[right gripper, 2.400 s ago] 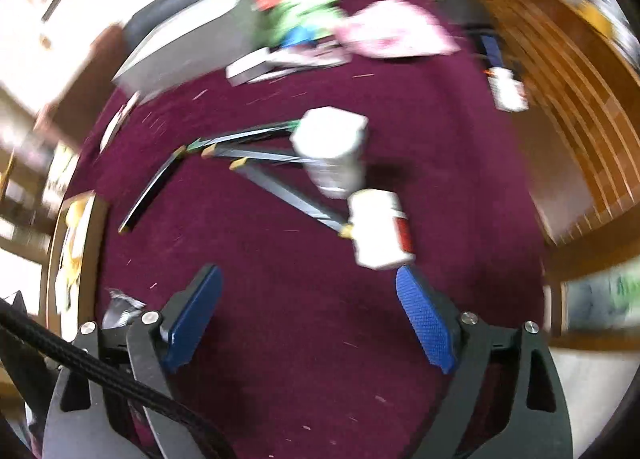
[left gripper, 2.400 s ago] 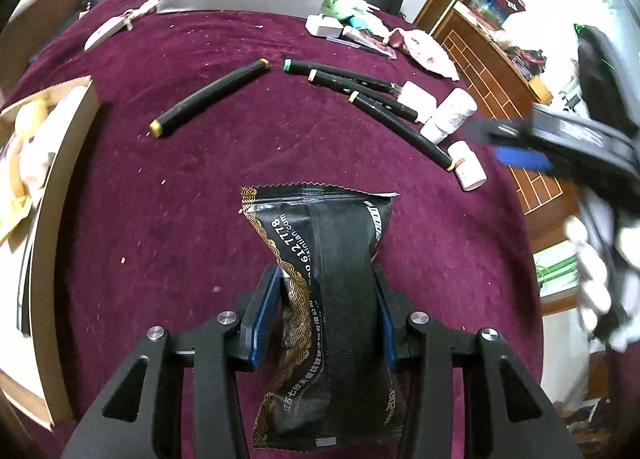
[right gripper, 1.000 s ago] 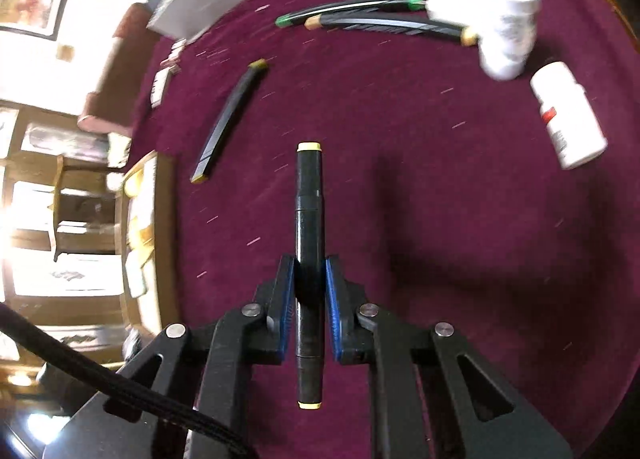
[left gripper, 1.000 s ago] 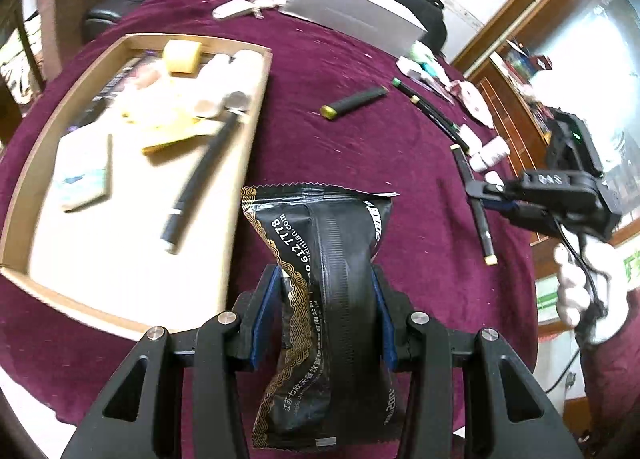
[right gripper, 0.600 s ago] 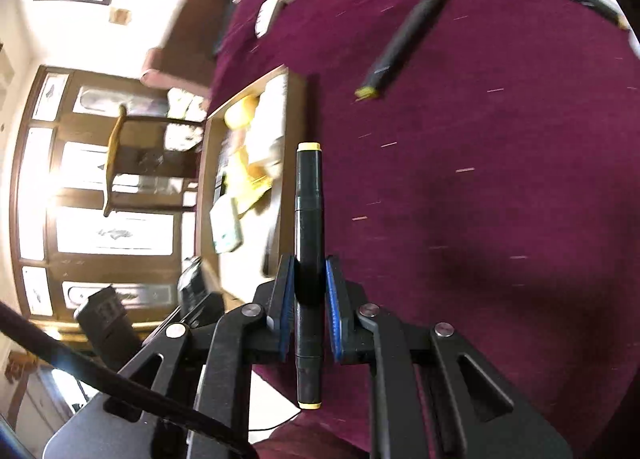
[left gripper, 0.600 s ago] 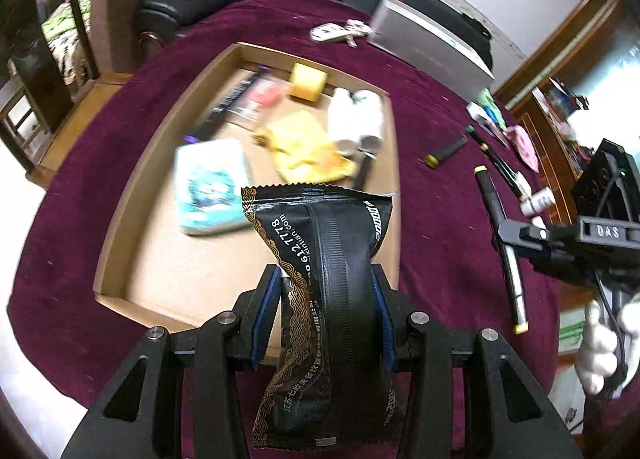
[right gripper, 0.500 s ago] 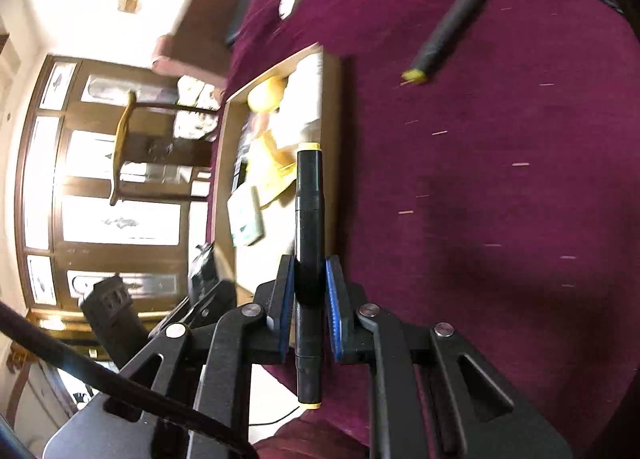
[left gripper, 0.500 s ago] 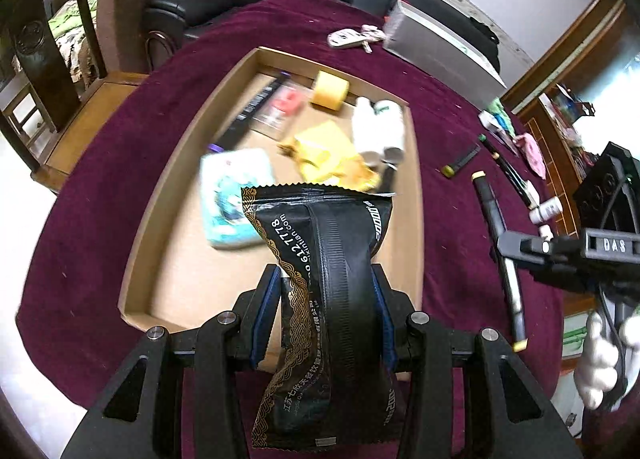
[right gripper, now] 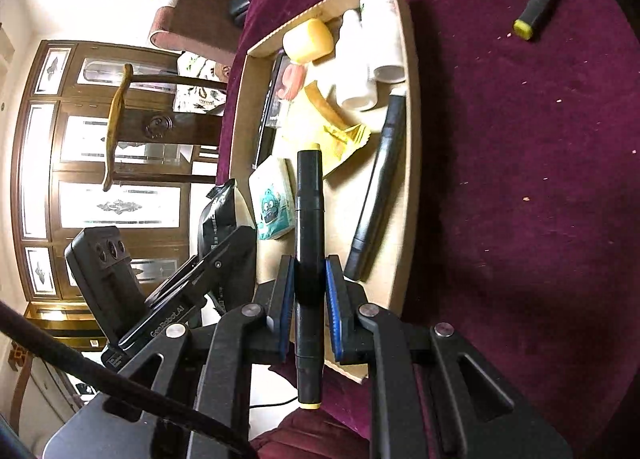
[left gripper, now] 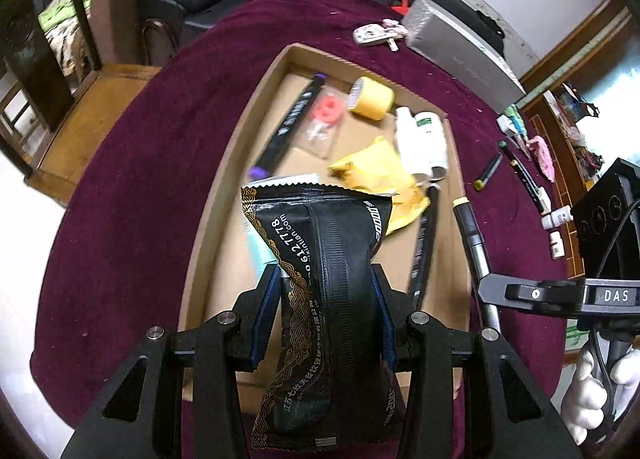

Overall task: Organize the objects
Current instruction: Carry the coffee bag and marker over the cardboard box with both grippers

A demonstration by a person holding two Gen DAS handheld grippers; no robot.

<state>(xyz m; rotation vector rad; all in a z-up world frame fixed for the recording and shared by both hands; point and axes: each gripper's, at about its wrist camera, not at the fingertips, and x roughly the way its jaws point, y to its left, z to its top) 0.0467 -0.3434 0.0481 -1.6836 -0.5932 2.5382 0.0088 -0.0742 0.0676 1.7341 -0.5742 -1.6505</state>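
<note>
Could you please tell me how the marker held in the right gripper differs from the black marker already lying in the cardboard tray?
The held marker is clamped in the right gripper above the cardboard tray; the tray marker lies loose on the tray floor along its right wall. The held marker shows yellow caps at both ends; the tray marker shows no coloured cap in the right wrist view. Both are long black barrels pointing roughly the same way.
</note>
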